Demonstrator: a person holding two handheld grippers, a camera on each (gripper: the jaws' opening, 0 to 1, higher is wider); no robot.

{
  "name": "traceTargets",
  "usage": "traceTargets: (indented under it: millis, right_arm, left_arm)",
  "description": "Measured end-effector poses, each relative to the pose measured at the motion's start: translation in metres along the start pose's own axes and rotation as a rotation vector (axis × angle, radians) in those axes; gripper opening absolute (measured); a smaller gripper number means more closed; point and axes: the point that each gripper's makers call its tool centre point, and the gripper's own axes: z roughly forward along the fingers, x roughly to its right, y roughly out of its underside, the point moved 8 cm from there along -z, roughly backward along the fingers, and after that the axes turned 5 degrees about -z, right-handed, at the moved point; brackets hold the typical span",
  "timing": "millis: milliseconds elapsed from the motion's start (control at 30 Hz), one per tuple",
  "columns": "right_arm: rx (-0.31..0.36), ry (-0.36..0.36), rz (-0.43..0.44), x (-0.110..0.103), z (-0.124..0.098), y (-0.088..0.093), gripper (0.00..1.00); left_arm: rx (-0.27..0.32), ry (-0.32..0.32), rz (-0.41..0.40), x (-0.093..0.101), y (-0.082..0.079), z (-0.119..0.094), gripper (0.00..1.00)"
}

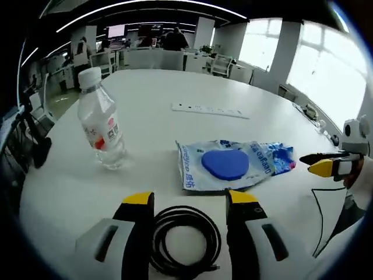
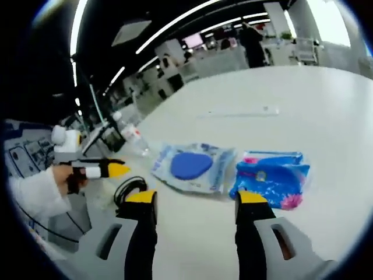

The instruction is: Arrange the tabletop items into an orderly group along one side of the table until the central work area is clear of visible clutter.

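Left gripper view: the left gripper (image 1: 189,201) hangs low over the white desk (image 1: 175,87), jaws wide and holding nothing, with the coiled black cable (image 1: 185,238) lying between them. Beyond it sit the wipes pack (image 1: 224,165) with its blue lid and, to the left, the upright water bottle (image 1: 102,119); a white power strip (image 1: 210,109) lies farther off, well apart.

Right gripper view: the right gripper (image 2: 197,201) is also wide open and empty, pointing at the gap between the wipes pack (image 2: 192,166) and a blue pouch (image 2: 271,178), which lie just beside each other.

Assessment: the cable appears to be the step in hand. Recommended: close on several loops together so the coil lifts whole, keep it low, and clear the bottle, which looks easy to topple. Items are scattered mid-desk; grouping is judged hardly begun
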Motion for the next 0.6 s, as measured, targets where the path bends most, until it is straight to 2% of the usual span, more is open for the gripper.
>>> traceTargets:
  millis: [133,267,367,433,467,500,600]
  right_arm:
    - [0.003,0.019,0.011,0.005,-0.017,0.004,0.53]
    - [0.033,0.018,0.032,0.005,-0.036,0.004,0.55]
    - [0.040,0.023,0.036,0.004,-0.047,0.007,0.55]
    - [0.043,0.026,0.024,0.003,-0.055,0.010,0.55]
    - [0.043,0.027,0.015,0.003,-0.059,0.012,0.55]
    - [0.040,0.026,0.008,0.004,-0.062,0.014,0.55]
    - [0.031,0.024,0.007,0.006,-0.068,0.020,0.55]
  left_arm:
    - [0.024,-0.014,-0.004,-0.003,0.003,-0.016,0.50]
    - [0.029,-0.036,-0.020,-0.006,0.010,-0.029,0.51]
    - [0.027,-0.040,-0.008,-0.004,0.019,-0.038,0.56]
    - [0.023,-0.043,0.019,-0.002,0.026,-0.045,0.59]
    - [0.003,-0.056,0.073,-0.004,0.030,-0.050,0.59]
    - [-0.011,-0.065,0.089,-0.004,0.034,-0.052,0.58]
    - [-0.021,-0.061,0.090,-0.006,0.044,-0.057,0.60]
